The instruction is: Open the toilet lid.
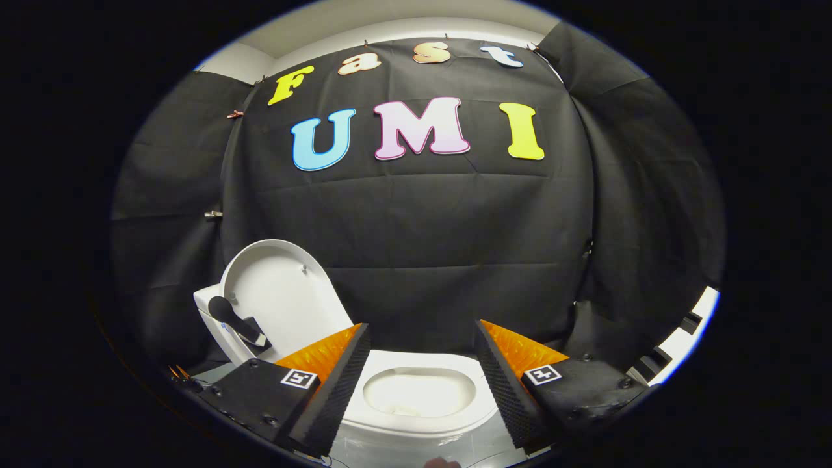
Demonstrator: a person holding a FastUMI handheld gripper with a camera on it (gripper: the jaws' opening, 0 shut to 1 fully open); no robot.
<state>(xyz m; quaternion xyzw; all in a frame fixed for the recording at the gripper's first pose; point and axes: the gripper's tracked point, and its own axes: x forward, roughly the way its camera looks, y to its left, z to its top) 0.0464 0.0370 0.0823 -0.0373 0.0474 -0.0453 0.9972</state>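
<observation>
Between the two fingers, spread wide with nothing in their grasp, sits the white toilet bowl (419, 393), and the gripper (421, 338) hangs right above it, jaws released and apart. Each finger carries a ribbed pad on its inner face, the left pad (335, 390) slanting down toward the seat's near left edge, the right one on the far side of the bowl, neither visibly touching the porcelain. On top of each finger there's a small square marker (298, 378), black on white. Look down through the gap: the seat (416, 426) rings the oval opening, and the bowl's pale inside shows plainly between the fingertips. Out past the left finger, the lid (279, 299) is up — raised and leaning back, its smooth white underside facing us, tilted off to the left of the bowl rather than squarely behind it. Two small bumpers dot that underside near the upper rim. Beside the lid's lower left edge there's a dark rounded handle-like part (234, 320) sticking out over the white body of the toilet; what it is I cannot tell. Just ahead of the fingers, under the bowl, a pale glossy floor (468, 448) catches the light. Beyond it all, black cloth (455, 234) drapes the booth wall, creased in folds, pinned up by small clips along its top edge.
</observation>
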